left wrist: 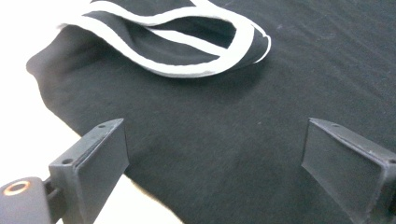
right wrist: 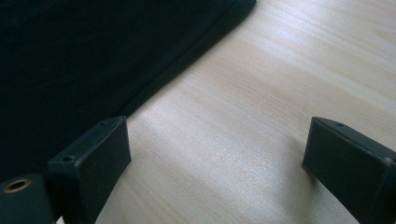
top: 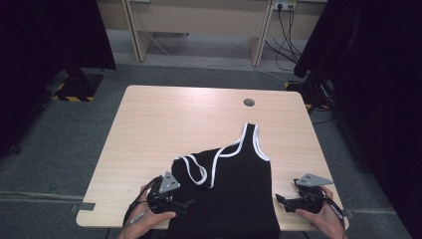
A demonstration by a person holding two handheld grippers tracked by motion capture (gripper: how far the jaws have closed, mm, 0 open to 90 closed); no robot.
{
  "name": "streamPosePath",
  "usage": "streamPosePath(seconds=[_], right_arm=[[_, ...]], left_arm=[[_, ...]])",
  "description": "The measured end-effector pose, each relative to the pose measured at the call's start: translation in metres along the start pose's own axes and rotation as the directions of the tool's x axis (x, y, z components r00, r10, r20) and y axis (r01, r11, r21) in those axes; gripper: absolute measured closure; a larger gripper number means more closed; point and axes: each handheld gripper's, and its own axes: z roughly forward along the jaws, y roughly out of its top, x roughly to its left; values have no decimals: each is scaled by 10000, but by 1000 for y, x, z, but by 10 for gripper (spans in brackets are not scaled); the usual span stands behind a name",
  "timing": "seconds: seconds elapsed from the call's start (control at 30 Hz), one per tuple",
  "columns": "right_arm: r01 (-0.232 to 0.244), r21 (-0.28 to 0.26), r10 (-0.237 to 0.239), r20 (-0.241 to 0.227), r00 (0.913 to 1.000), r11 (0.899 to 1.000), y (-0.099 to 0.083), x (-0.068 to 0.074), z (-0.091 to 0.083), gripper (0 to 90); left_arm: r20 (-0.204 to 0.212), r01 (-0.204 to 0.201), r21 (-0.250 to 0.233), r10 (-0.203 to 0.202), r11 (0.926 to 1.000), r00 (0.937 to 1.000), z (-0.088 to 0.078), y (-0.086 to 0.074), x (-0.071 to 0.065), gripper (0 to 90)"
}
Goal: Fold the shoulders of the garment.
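Note:
A black tank top (top: 234, 184) with white trim lies on the near half of the wooden table (top: 164, 124), its lower part hanging over the front edge. One strap points toward the far side, and the other is folded into a loop (left wrist: 187, 70). My left gripper (top: 186, 204) rests at the garment's left edge. In the left gripper view it (left wrist: 215, 123) stands open over the black cloth (left wrist: 233, 116), pressing on nothing. My right gripper (top: 281, 200) sits just right of the garment. It (right wrist: 217, 121) is open over bare wood, with the cloth's hem (right wrist: 177, 70) beside its left jaw.
A round cable hole (top: 249, 102) is in the far part of the tabletop. Beyond the table stand a desk's legs (top: 259, 40) with cables (top: 291, 35). Black curtains (top: 45, 40) hang on both sides. A base with hazard stripes (top: 74, 89) sits on the floor at the left.

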Motion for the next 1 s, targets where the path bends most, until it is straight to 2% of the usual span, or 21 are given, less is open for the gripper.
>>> streamPosePath(seconds=[0.17,0.33,0.43,0.6,1.0], right_arm=[[6,2,-6,-4,10000,10000,0,0,0,77],[23,-10,-23,1,10000,10000,0,0,0,77],[27,-5,-27,-11,10000,10000,-1,0,-1,76],[27,-5,-27,-14,10000,10000,-1,0,-1,76],[31,3,-31,-18,10000,10000,-1,0,-1,75]], left_arm=[[-91,-60,41,61,10000,9999,-6,-7,1,57],[-117,-29,166,31,9999,9999,-2,-16,0,53],[-411,-59,286,71,9996,9991,-1,-19,-1,38],[-599,111,87,-105,9999,9982,0,-21,-5,25],[-380,-77,320,90,9995,9992,0,-18,-2,30]])
